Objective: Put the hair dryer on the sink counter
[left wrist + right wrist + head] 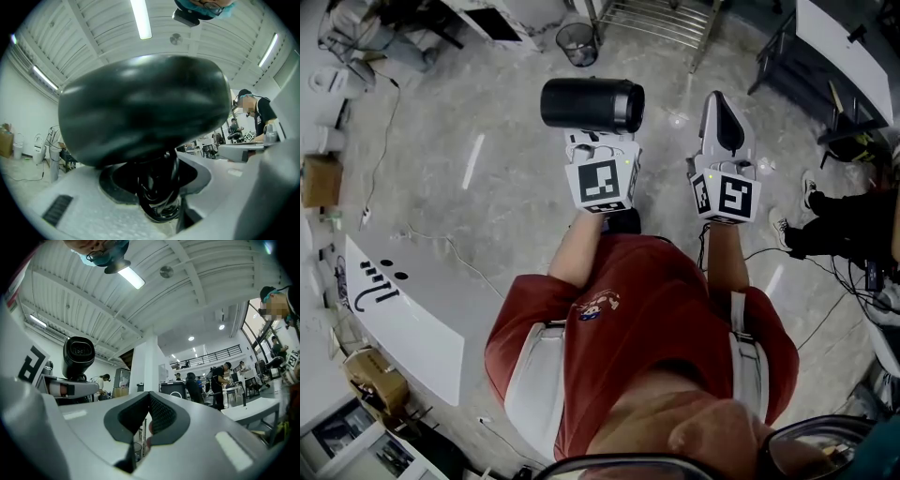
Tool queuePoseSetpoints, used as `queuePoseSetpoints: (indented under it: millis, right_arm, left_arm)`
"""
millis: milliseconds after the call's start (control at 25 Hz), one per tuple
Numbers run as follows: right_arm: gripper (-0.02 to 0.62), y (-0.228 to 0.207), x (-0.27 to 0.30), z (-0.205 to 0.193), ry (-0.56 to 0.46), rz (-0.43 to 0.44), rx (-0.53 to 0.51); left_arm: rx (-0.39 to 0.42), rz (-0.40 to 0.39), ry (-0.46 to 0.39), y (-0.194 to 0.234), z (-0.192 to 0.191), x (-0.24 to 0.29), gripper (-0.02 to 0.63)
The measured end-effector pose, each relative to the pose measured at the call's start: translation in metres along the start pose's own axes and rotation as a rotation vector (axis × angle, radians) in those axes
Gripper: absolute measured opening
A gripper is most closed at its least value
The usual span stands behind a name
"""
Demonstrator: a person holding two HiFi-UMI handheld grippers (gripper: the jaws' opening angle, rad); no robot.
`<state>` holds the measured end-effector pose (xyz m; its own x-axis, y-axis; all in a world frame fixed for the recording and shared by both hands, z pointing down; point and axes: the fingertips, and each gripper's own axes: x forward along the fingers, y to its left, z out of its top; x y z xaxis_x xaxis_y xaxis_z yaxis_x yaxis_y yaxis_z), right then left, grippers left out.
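The black hair dryer lies crosswise above the floor, held out in front of the person's red shirt. My left gripper is shut on its handle, just under the barrel. In the left gripper view the dryer's body fills most of the picture, and the handle with its coiled cord sits between the jaws of the left gripper. My right gripper is held out beside it, shut with nothing in it. In the right gripper view the pads of the right gripper meet at the tips, and the dryer shows at the left.
On the marbled floor stand a wire waste bin, a metal rack, a white counter at the left and a white table at the top right. A seated person's legs and cables lie at the right.
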<state>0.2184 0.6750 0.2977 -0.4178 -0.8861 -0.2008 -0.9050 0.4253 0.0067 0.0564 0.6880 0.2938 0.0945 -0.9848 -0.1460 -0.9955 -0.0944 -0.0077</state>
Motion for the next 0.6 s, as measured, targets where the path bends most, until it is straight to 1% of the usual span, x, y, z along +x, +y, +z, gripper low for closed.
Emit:
queuePoseSetpoints:
  millis: [320,600]
  right_arm:
    - [0.0,0.019,0.072,-0.012,0.015,-0.008,-0.014]
    - [0.0,0.045,0.114,-0.021,0.032,-0.005,-0.047]
  left_arm:
    - [-0.005,0.004,0.008,0.055,-0.008,0.05,0.199]
    - [-0.02,0.003,0.001,0.096,-0.014,0.075,0.199]
